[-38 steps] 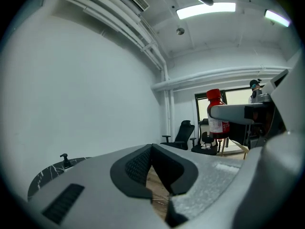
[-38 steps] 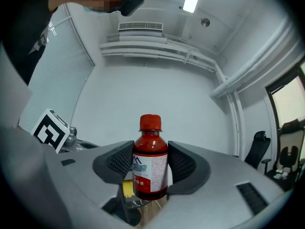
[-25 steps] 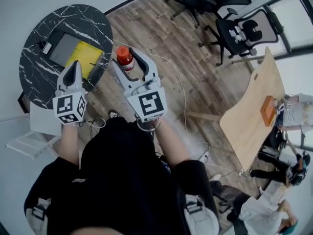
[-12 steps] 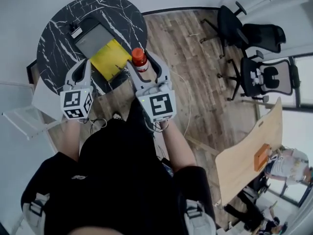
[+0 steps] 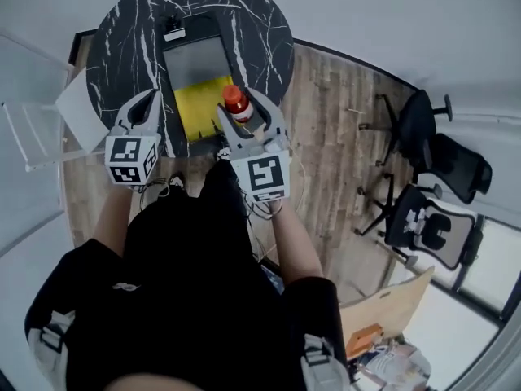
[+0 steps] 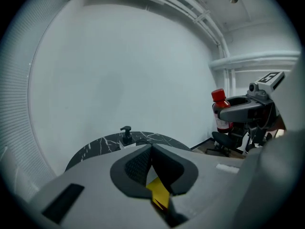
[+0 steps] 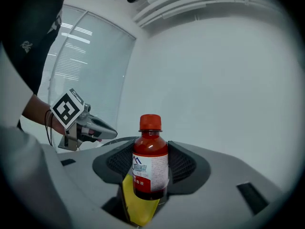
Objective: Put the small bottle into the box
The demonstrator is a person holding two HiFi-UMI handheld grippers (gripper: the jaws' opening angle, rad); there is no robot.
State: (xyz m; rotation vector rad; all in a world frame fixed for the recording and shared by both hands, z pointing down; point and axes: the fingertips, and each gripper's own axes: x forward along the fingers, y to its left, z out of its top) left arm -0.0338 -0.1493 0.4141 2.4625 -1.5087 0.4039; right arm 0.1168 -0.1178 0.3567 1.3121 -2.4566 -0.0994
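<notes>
We have the small bottle [image 7: 150, 168] upright between the fingers of the right gripper [image 5: 242, 114], the pads pressing on its labelled body from either side, red cap on top. From the head view it hangs over the near end of the box [image 5: 195, 59], above the yellow part, and is not yet inside. The box lies on the round dark marble worktop [image 5: 122, 47]. The left gripper [image 6: 152, 152] is to the left of the box, its fingers pressed together on nothing, with only a sliver of yellow showing through the gap below them. The bottle looks full of red liquid, so we judge it fairly weighty for its size, and its walls seem stiff enough to take a firm squeeze. The glossy label could let it slip, so we think the present hold across the widest part of the body, well below the neck, is the right one. We would lower it upright and let go only once its base rests on the box floor.
</notes>
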